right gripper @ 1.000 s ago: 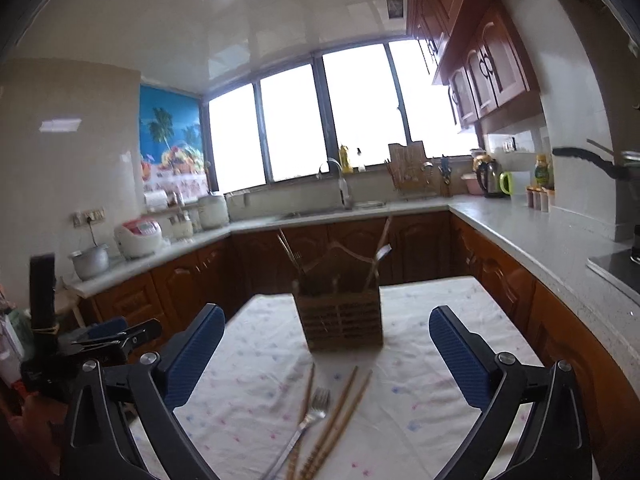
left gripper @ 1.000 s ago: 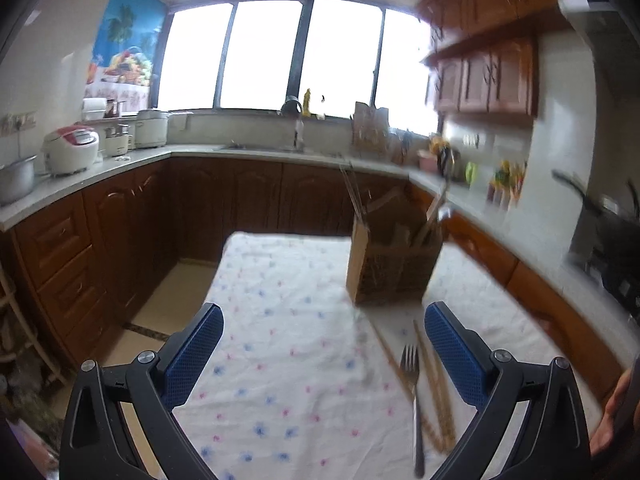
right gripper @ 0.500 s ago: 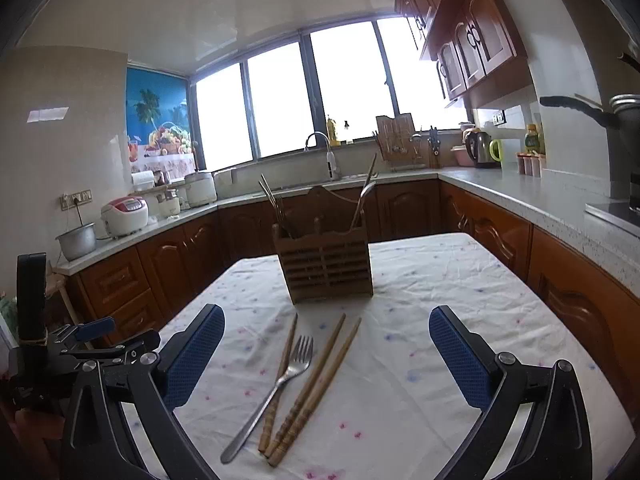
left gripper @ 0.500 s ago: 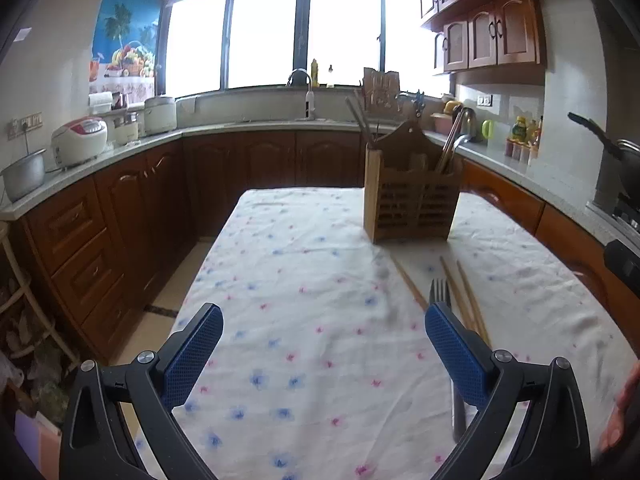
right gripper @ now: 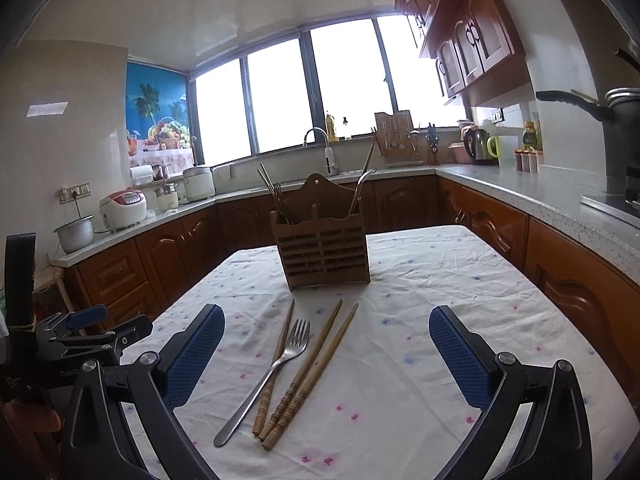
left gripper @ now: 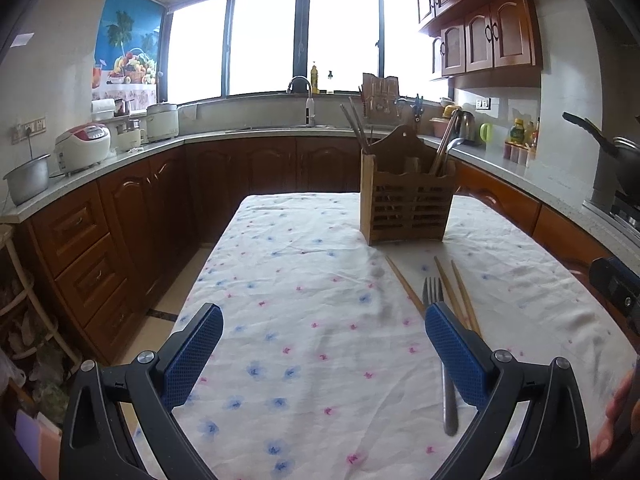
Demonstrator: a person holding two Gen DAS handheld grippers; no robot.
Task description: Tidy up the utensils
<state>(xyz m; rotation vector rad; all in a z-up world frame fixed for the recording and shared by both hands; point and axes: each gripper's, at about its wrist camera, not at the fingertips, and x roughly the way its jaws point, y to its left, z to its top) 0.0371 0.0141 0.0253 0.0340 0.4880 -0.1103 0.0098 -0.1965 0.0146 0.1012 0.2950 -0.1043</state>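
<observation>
1. The left gripper [left gripper: 323,330], black-framed with blue textured pads, hovers over the table with its jaws spread wide and nothing between them.
2. The right gripper [right gripper: 326,332], of the same build, is likewise spread wide and empty above the near part of the table.
3. The table carries a white cloth with small blue and pink flowers [right gripper: 440,280].
4. A brown slatted wooden utensil holder [right gripper: 326,254] stands upright towards the far edge of the table; chopsticks and metal handles stick out of its left and right compartments.
5. A silver metal fork [right gripper: 276,364] lies flat on the cloth between the holder and the near edge, tines pointing towards the holder.
6. Three brown bamboo chopsticks [right gripper: 316,364] lie beside the fork: one partly under it on its left, two close together on its right.
7. In the left wrist view the fork [left gripper: 434,292] is partly hidden behind the gripper's right pad.
8. Fingers of a hand [left gripper: 614,412] show at the right edge of the left wrist view.
</observation>
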